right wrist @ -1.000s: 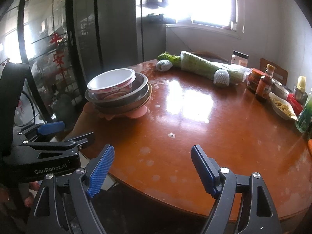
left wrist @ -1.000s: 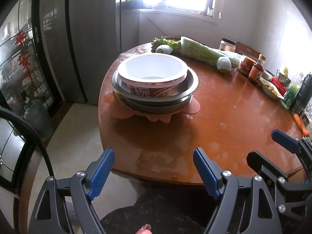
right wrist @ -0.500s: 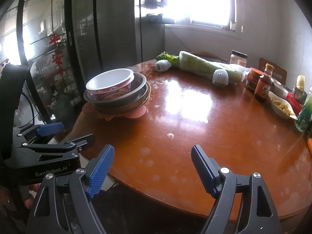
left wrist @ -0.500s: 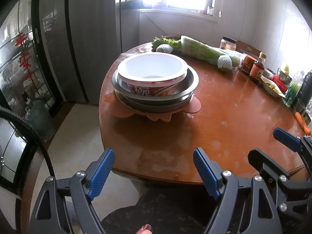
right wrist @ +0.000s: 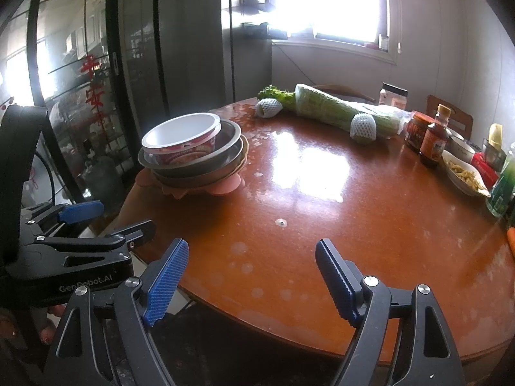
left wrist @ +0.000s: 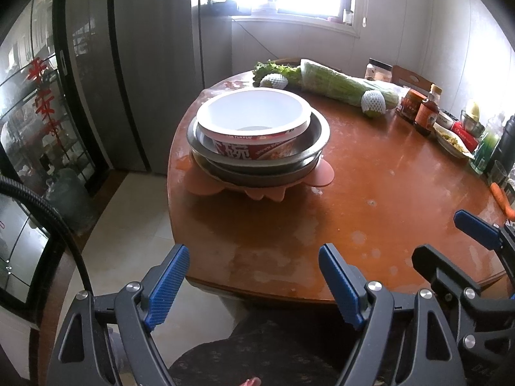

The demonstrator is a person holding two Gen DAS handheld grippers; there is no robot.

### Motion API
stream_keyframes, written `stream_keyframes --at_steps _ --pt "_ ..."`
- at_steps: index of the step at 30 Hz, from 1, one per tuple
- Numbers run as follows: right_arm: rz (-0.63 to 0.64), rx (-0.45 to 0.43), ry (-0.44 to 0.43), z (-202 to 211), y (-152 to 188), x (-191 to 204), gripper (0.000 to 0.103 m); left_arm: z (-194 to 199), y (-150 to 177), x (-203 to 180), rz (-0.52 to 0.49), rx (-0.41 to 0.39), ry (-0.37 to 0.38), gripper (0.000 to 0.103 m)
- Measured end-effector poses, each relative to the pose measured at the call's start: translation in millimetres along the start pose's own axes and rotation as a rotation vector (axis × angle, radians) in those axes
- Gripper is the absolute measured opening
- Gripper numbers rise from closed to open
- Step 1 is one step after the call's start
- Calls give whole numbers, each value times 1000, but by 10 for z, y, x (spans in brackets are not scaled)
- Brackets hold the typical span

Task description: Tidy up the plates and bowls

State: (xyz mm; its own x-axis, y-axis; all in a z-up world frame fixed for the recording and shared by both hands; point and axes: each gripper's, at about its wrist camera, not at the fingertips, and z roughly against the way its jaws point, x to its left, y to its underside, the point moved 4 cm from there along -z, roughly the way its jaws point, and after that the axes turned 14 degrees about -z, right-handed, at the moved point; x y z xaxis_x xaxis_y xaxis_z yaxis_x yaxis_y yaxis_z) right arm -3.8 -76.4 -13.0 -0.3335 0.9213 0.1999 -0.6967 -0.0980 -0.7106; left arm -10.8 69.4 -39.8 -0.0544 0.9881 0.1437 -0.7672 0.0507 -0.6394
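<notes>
A white instant-noodle bowl (left wrist: 254,119) sits nested in stacked metal bowls (left wrist: 318,138) on a pink flower-shaped plate (left wrist: 322,177) at the round table's left edge; the stack also shows in the right wrist view (right wrist: 193,151). My left gripper (left wrist: 254,286) is open and empty, held back off the table's near edge. My right gripper (right wrist: 251,276) is open and empty, over the near edge. Each gripper shows at the side of the other's view, the right one (left wrist: 476,257) and the left one (right wrist: 83,228).
The brown round table (right wrist: 322,193) carries wrapped greens (right wrist: 334,109), sauce jars and bottles (right wrist: 431,144), a dish of food (right wrist: 463,173) and a carrot (left wrist: 500,194) along its far and right side. Glass doors (right wrist: 80,96) stand to the left.
Both grippers have drawn back slightly from the table and stayed open. The bowl stack has not moved.
</notes>
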Motion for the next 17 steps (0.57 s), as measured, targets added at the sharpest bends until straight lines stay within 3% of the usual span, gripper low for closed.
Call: stream_keyframes --at_steps 17 --pt "-17 11 -3 -51 36 -13 82 -17 5 -68 -7 2 22 82"
